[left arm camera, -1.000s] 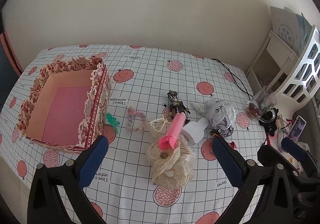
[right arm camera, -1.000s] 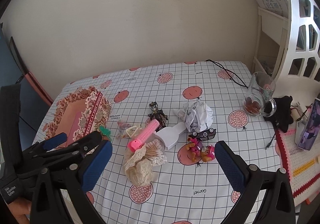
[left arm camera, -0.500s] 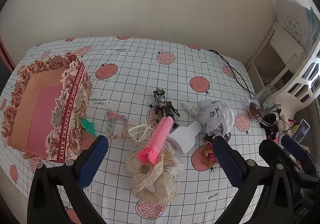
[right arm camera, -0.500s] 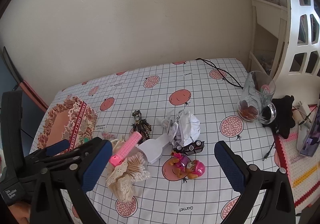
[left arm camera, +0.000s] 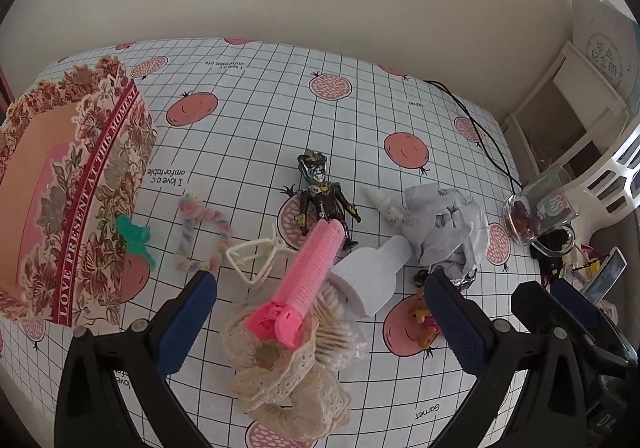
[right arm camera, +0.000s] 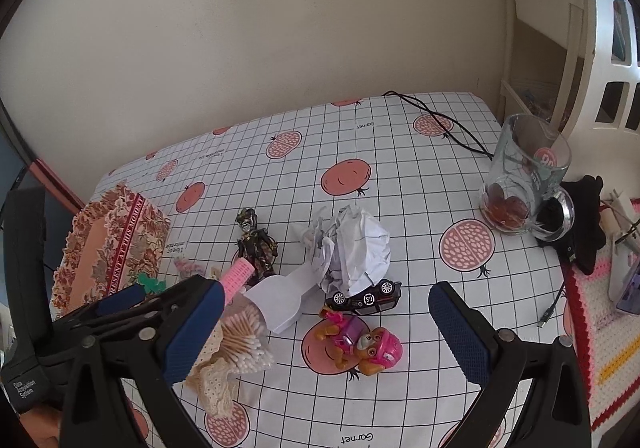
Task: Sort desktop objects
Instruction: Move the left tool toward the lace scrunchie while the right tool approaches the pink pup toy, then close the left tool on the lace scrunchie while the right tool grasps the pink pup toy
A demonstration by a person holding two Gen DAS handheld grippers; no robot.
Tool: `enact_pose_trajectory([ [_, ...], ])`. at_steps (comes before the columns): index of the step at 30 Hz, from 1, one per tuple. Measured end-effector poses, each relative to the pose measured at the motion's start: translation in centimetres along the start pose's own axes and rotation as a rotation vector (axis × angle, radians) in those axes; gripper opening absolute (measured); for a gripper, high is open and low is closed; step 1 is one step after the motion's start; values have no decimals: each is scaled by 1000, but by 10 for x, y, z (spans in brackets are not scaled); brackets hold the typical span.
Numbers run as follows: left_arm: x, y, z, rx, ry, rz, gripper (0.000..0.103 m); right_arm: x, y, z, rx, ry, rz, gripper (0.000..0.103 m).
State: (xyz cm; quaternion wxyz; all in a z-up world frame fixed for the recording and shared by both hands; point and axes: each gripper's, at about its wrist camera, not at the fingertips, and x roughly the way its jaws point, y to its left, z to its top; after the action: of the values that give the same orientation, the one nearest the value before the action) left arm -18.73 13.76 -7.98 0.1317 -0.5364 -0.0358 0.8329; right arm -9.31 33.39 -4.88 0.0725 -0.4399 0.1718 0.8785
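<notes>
Two hand-held grippers hover over a clutter of small objects on a white grid-pattern tablecloth printed with pink pomegranates (left arm camera: 256, 95); the left gripper (left arm camera: 320, 290) has its blue-padded fingers (left arm camera: 188, 316) spread wide apart and grips nothing, and the right gripper (right arm camera: 326, 322) is likewise wide open and empty. Between the left gripper's fingers lie a pink ribbed hair roller (left arm camera: 308, 276), a cream lace scrunchie (left arm camera: 288, 388), a bundle of cotton swabs (left arm camera: 336, 324) and a white plastic bottle (left arm camera: 372, 276) — all heaped together; just beyond them rest a dark toy figure (left arm camera: 324, 195) and a crumpled ball of white paper (right arm camera: 352, 248). A pink toy pup (right arm camera: 364, 344) and a small black toy car (right arm camera: 366, 298) sit between the right gripper's fingers; a floral-printed open cardboard box (left arm camera: 60, 207) stands at the left, apart from the heap; a glass mug (right arm camera: 520, 183) stands at the right.
</notes>
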Motion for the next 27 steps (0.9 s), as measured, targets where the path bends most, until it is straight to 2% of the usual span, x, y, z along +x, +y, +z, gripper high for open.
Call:
enact_pose_trajectory([
  [10, 33, 18, -20, -41, 83, -23, 103, 31, -3, -19, -17, 74, -23, 103],
  [19, 40, 28, -34, -45, 135, -1, 103, 46, -15, -26, 21, 97, -60, 103],
  [27, 40, 34, -41, -61, 146, 12, 102, 66, -20, -37, 25, 127, -80, 103],
])
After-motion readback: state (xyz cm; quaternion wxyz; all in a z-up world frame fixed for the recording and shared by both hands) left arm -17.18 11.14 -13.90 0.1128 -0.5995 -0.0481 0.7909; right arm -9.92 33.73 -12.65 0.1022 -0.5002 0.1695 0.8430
